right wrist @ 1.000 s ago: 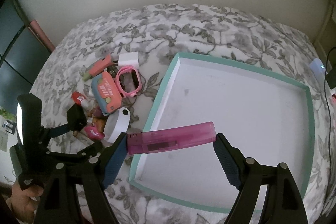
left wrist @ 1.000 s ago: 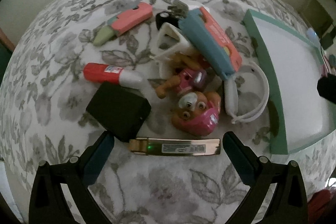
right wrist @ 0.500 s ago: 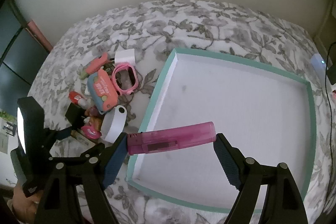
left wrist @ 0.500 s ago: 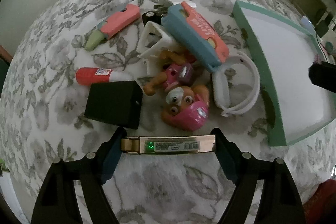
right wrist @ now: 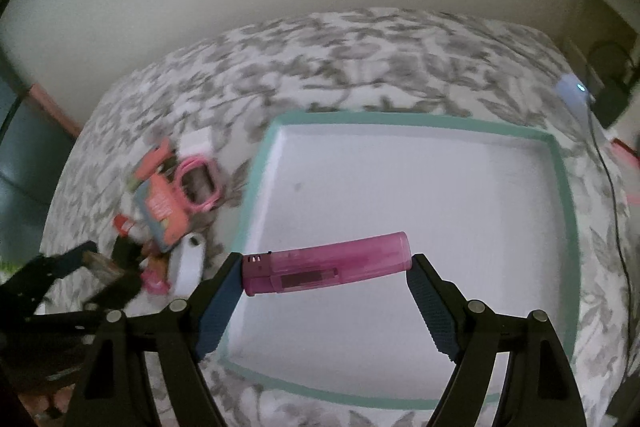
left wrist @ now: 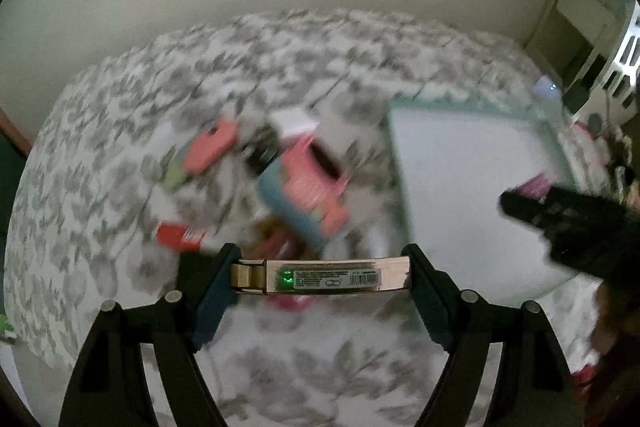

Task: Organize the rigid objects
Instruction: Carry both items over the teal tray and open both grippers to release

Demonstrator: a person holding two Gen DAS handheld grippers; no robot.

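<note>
1. Left wrist view: the left gripper is clamped on a gold bar, a flat metallic strip with a barcode label and a green glint. Its long axis runs crosswise, end to end between the fingers. The background is blurred. The teal-rimmed tray lies ahead and to the right, beyond the heap of pink and blue plastic toys on the grey floral bedspread. Getting the bar there would call for a swing to the right.

2. Right wrist view: the right gripper grips a pink lighter, smooth translucent plastic and rounded at its right end. It lies crosswise with that end tilted slightly up. It hangs over the near-left part of the tray, whose white floor looks matte and bare. This hand is the nearer one to the tray, so its drop is probably straight down.
</note>
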